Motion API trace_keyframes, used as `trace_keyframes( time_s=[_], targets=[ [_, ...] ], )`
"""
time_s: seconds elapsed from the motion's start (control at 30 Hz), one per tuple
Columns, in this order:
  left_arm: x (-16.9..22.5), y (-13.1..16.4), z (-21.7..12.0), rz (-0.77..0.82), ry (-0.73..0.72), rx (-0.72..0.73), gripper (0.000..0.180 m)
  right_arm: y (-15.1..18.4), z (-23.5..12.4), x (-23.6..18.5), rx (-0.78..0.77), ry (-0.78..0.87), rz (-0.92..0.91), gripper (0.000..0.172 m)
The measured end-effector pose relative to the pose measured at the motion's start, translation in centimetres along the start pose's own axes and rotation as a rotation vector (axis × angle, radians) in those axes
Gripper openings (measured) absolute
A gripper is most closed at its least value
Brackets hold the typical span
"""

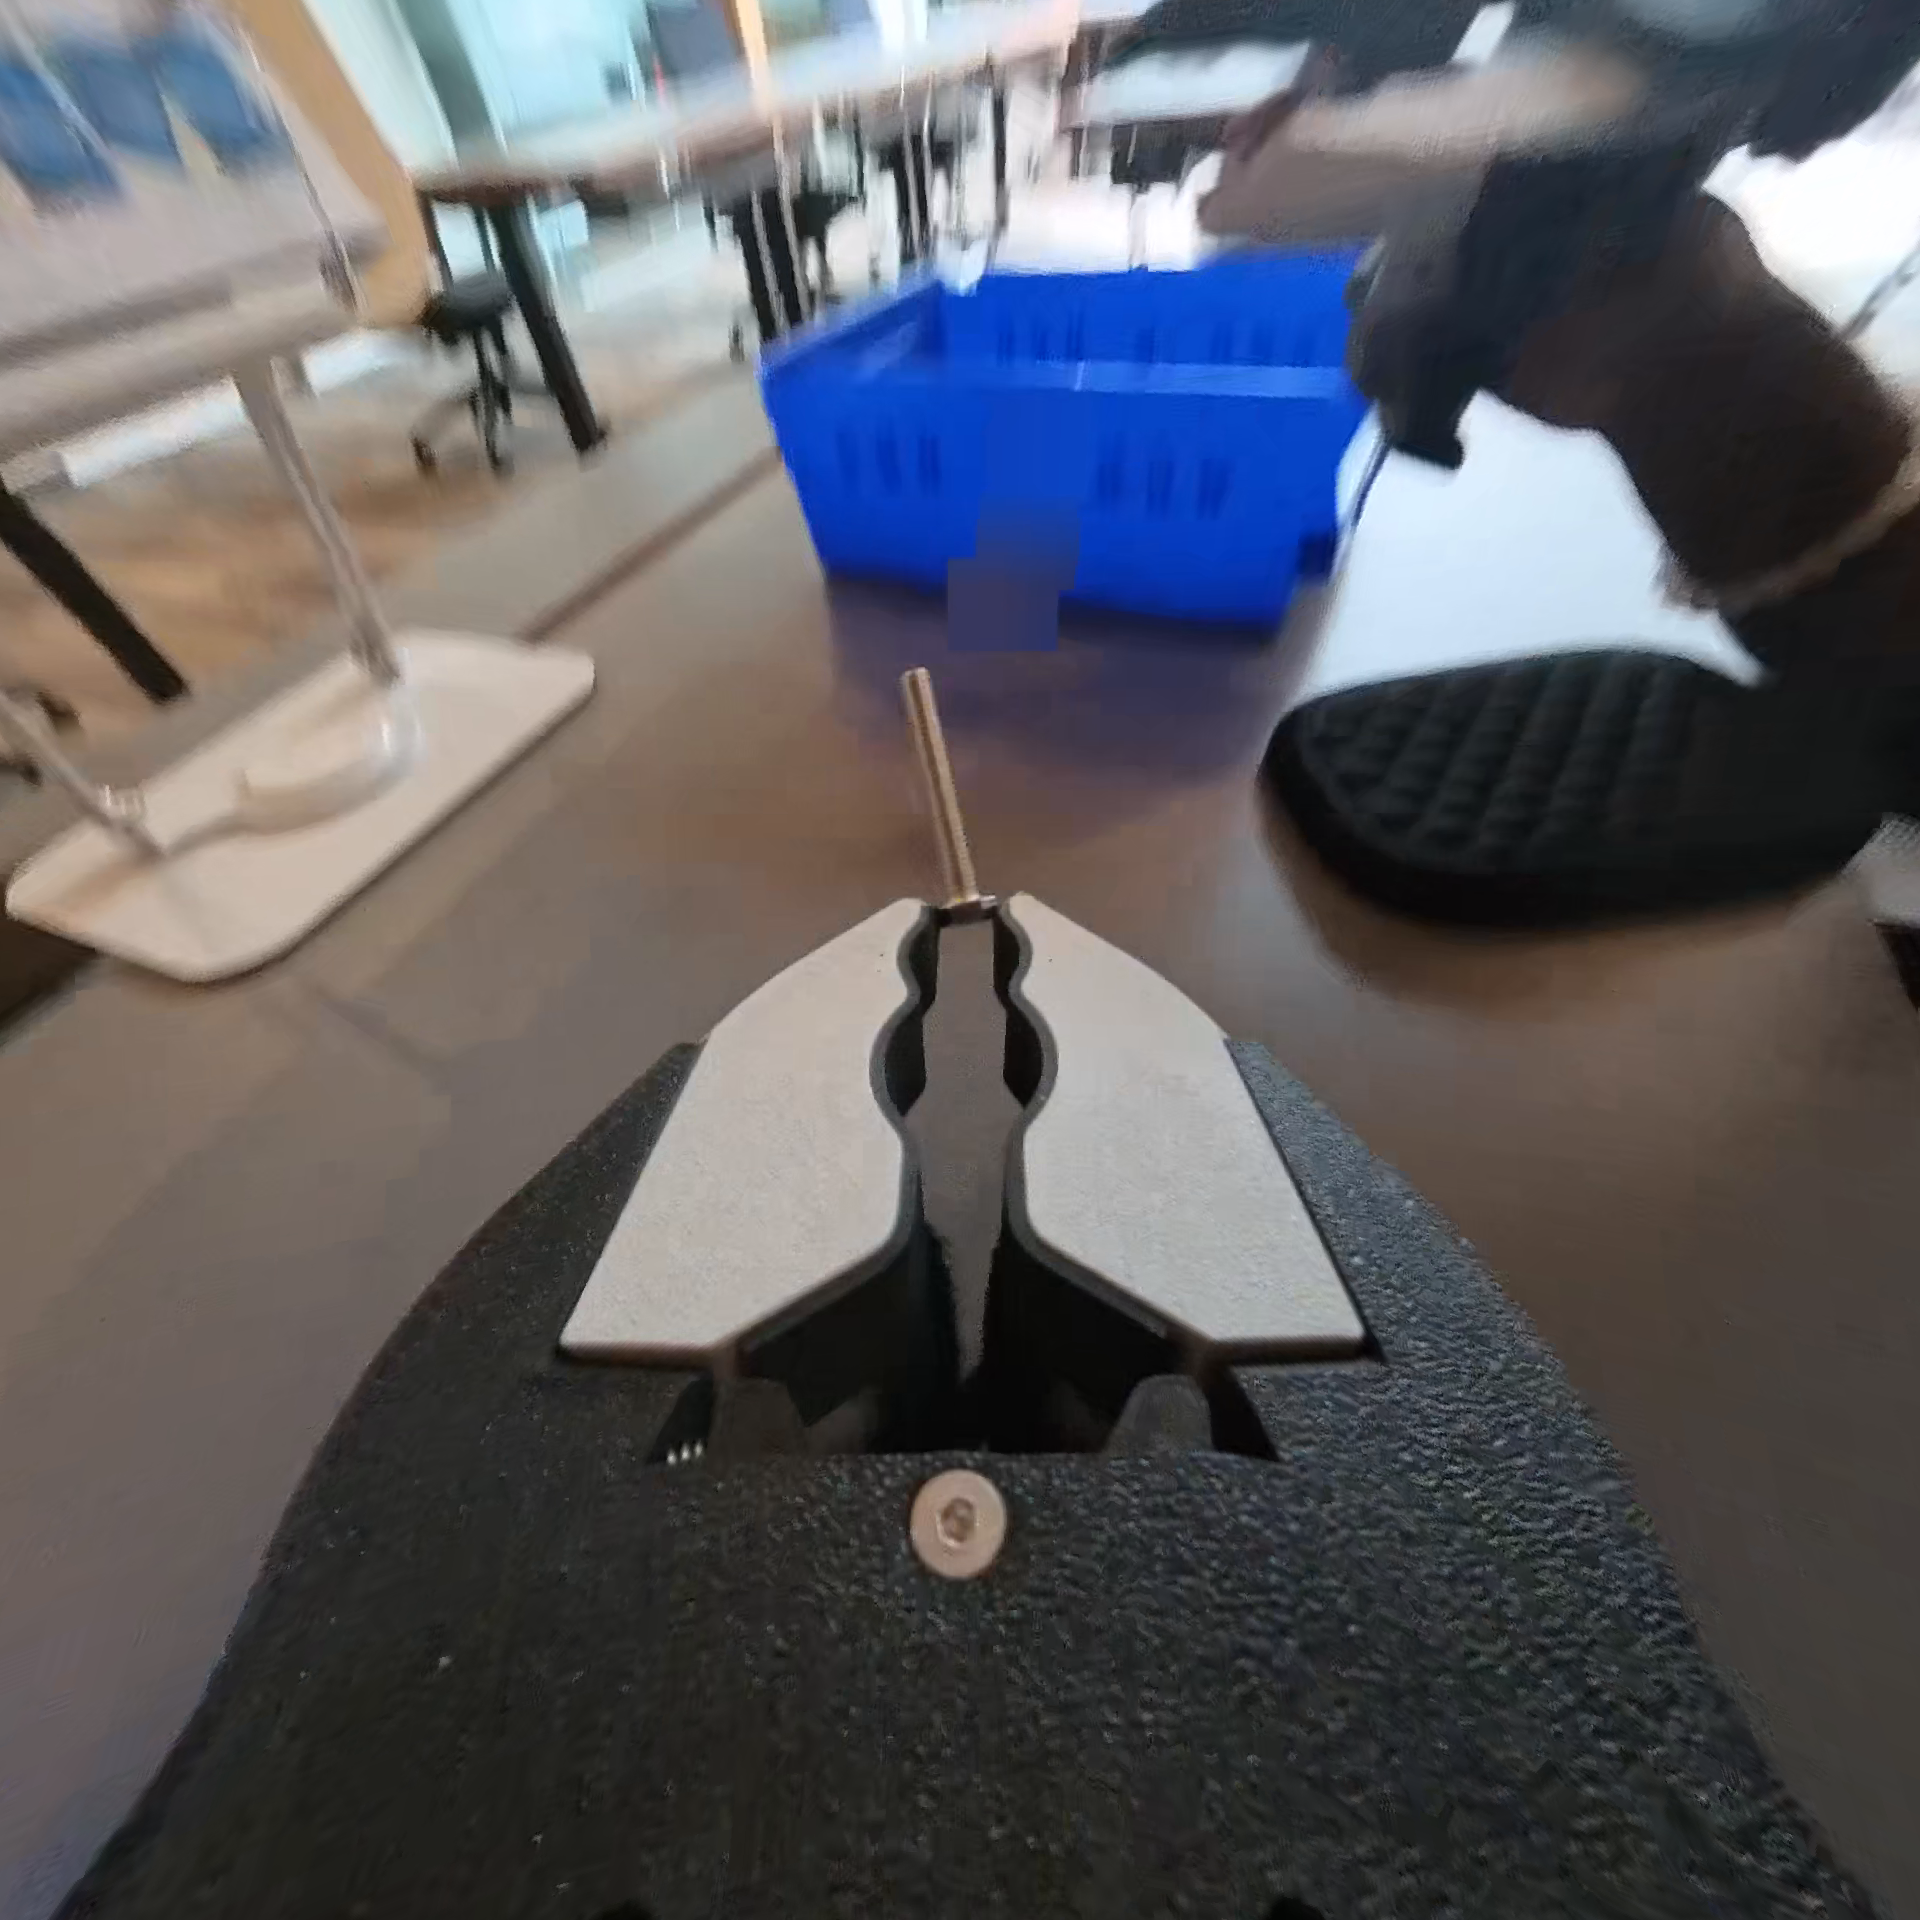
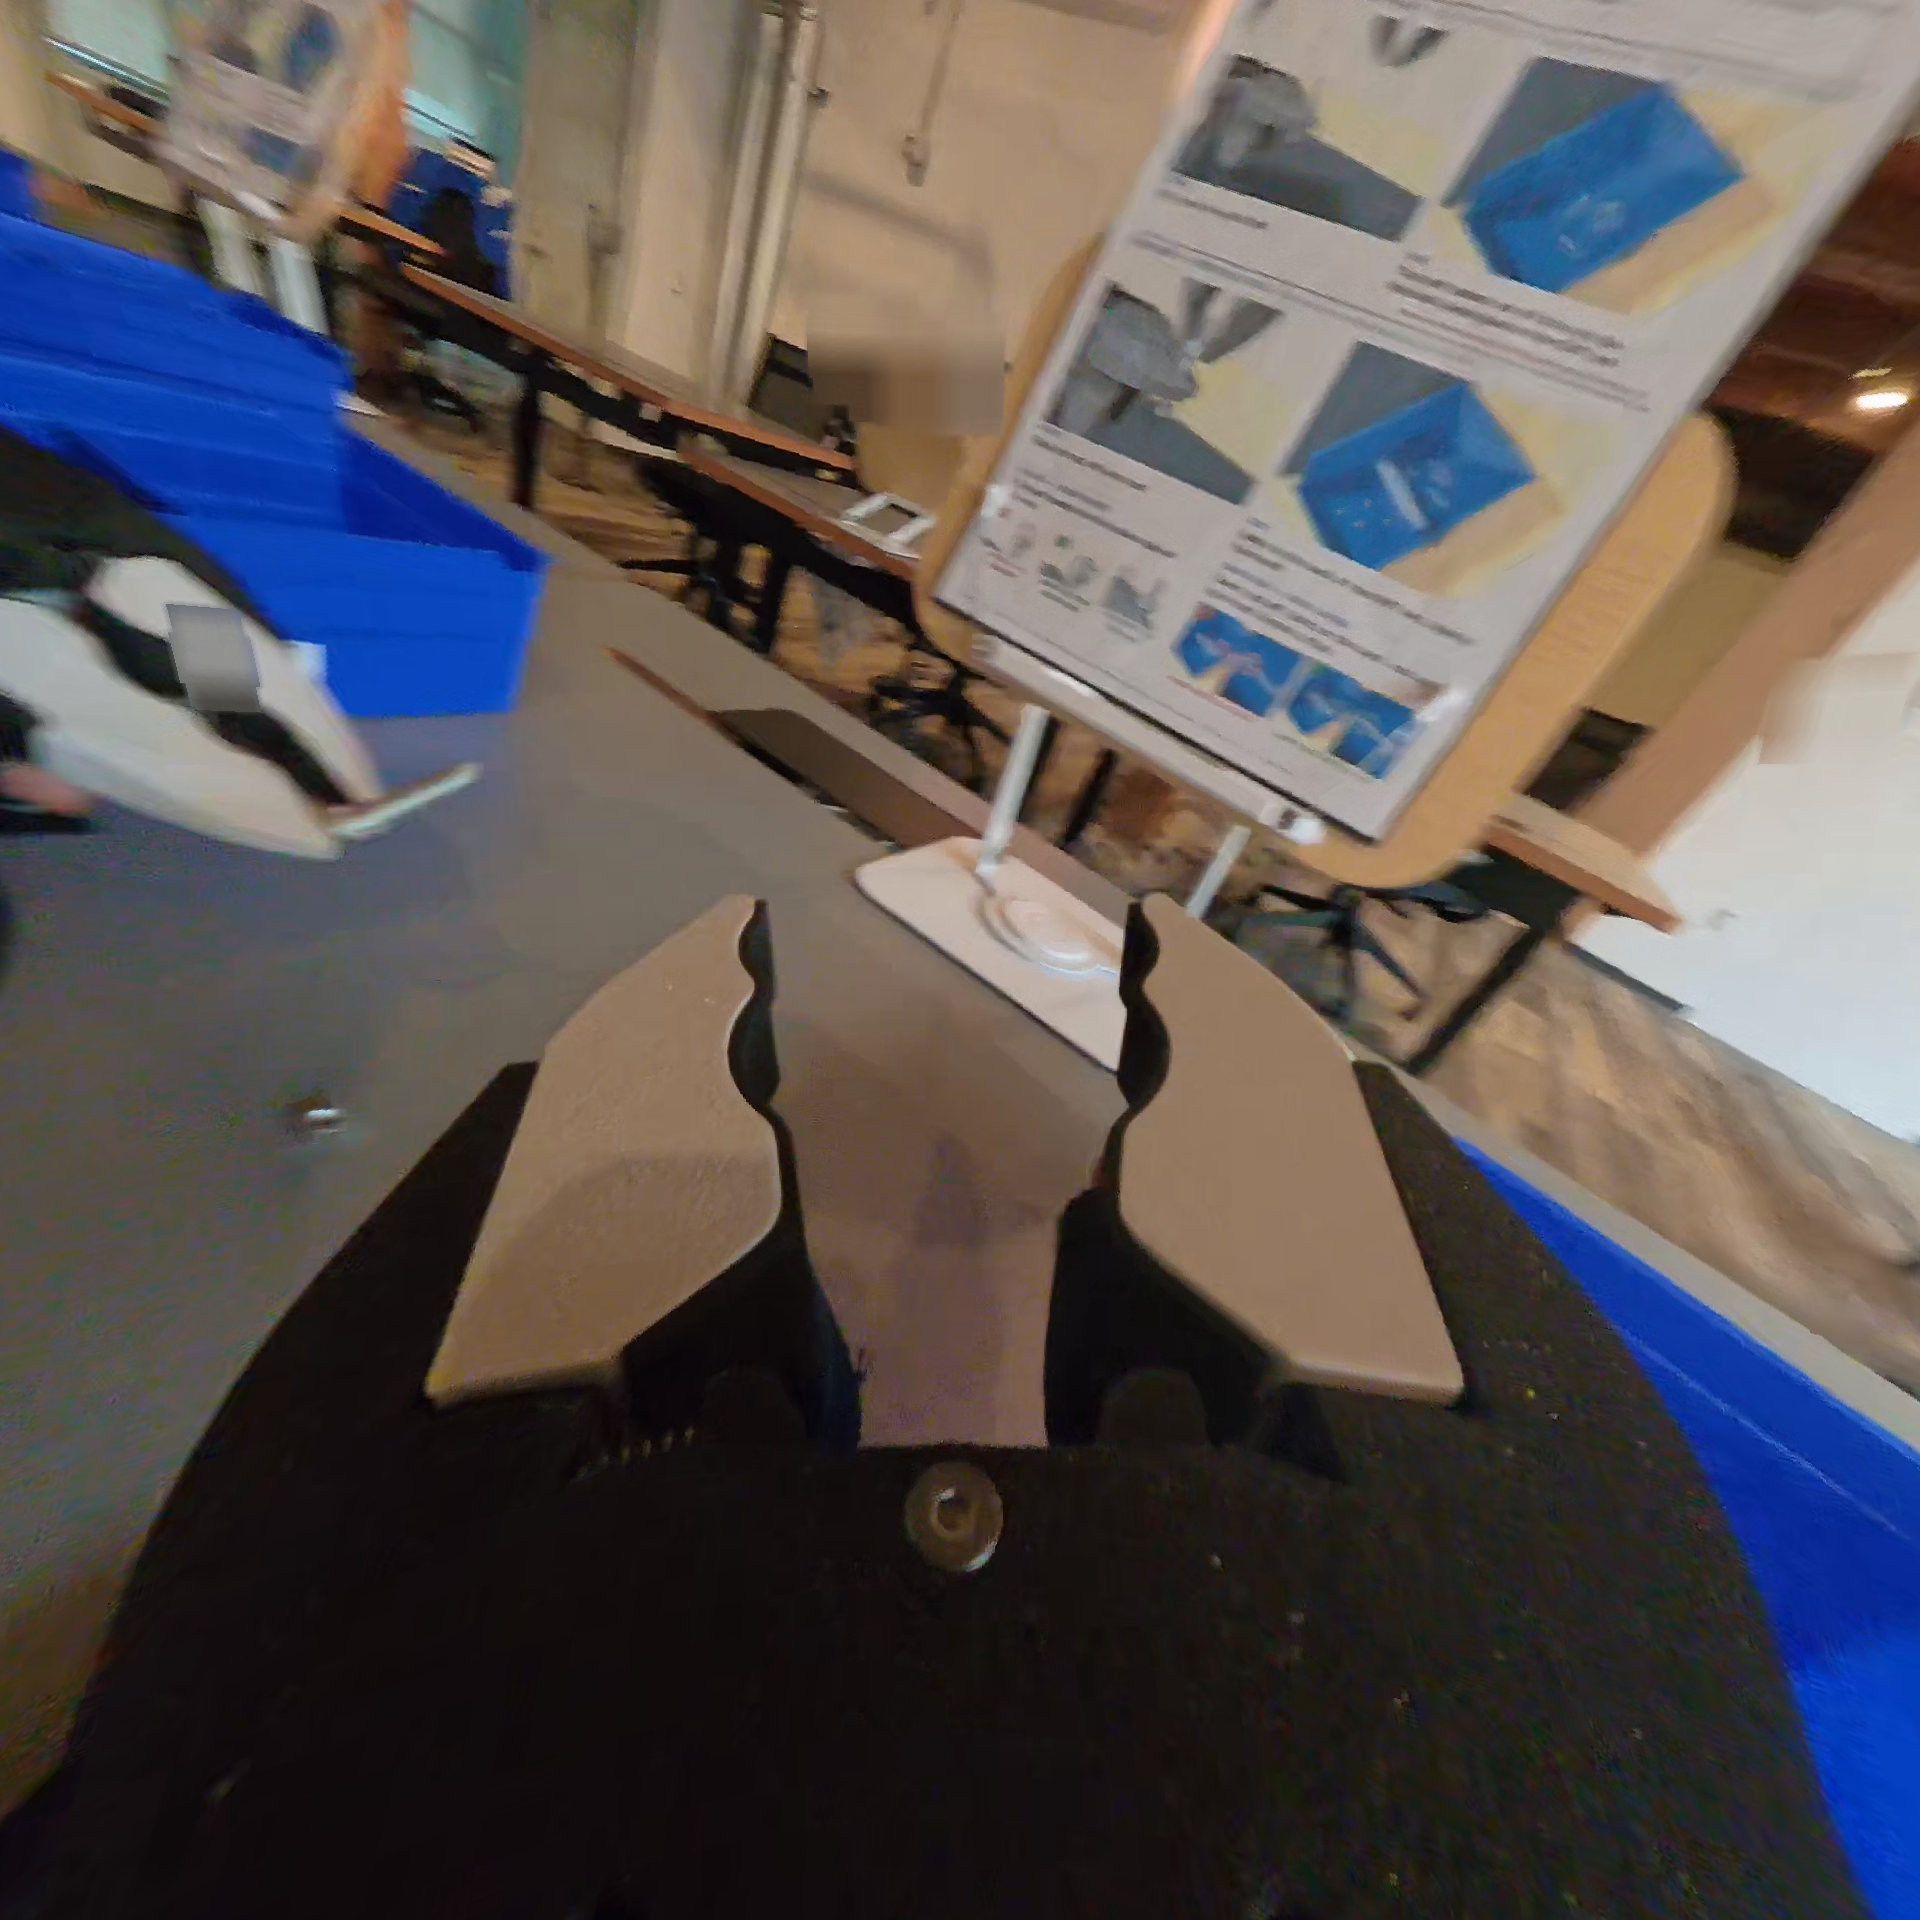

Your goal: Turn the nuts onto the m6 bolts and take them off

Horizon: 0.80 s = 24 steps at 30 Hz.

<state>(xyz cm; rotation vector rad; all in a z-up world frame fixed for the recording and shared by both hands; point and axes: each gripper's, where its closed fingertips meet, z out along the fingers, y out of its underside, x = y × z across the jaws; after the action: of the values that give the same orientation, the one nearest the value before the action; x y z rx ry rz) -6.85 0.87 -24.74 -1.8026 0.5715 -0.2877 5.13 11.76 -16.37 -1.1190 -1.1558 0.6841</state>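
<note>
I am pinching a silver bolt (image 1: 940,790) by its head at the very tips of my left gripper (image 1: 966,912); both pads are pressing on the head, and the threaded shank is sticking straight out ahead of my fingertips, leaning slightly to the left. From the right wrist view the same bolt (image 2: 400,805) is showing off to the left, poking out of the left gripper's pale tips (image 2: 312,821) above the table.

My right gripper (image 2: 948,935) is hovering with its fingers spread wide and nothing between them; only bare table is showing through the gap. Down and to the left of my right fingers, a small metal piece, probably a nut (image 2: 317,1117), is lying on the dark table (image 2: 364,987), though it is too blurred to be sure.

Beyond the bolt's tip a blue bin (image 1: 1070,436) is sitting on the table. Ahead and to the right of my left fingers the right gripper's black body (image 1: 1558,790) is showing, held by a dark-sleeved arm (image 1: 1714,416). To the left of my left fingers a white stand base (image 1: 312,790) is resting on the table; in the right wrist view that base (image 2: 997,935) is lying just beyond my right fingertips, carrying a tilted instruction sheet (image 2: 1351,416). Another blue bin edge (image 2: 1766,1455) is running along to the right of my right gripper.
</note>
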Motion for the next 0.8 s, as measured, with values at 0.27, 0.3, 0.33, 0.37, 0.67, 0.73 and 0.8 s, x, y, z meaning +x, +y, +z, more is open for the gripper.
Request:
trace_keyframes(
  time_s=[0.27, 0.3, 0.33, 0.37, 0.67, 0.73, 0.8],
  targets=[
    [4.1, -4.2, 1.3, -0.034, 0.162, 0.356, 0.01, -2.4, 1.8, -9.1, 0.021, -0.552, 0.284, 0.049],
    [4.3, -4.4, 1.3, -0.029, 0.168, 0.376, 0.01, -2.5, 1.9, -9.9, 0.023, -0.608, 0.318, 0.042],
    [4.4, -4.5, 1.2, -0.024, 0.17, 0.393, 0.01, -2.6, 2.0, -10.5, 0.023, -0.657, 0.346, 0.038],
    [4.5, -4.5, 1.2, -0.023, 0.177, 0.404, 0.01, -2.6, 2.1, -11.1, 0.02, -0.693, 0.365, 0.033],
    [5.1, -4.1, 1.2, -0.029, 0.211, 0.412, 0.01, -1.6, 2.9, -14.0, 0.0, -0.833, 0.367, 0.006],
    [5.1, -4.0, 1.2, -0.024, 0.208, 0.409, 0.01, -1.5, 2.8, -14.2, -0.005, -0.837, 0.321, 0.005],
    [5.0, -3.7, 1.4, -0.021, 0.197, 0.393, 0.011, -1.4, 3.0, -14.4, -0.021, -0.822, 0.264, 0.005]
  ],
)
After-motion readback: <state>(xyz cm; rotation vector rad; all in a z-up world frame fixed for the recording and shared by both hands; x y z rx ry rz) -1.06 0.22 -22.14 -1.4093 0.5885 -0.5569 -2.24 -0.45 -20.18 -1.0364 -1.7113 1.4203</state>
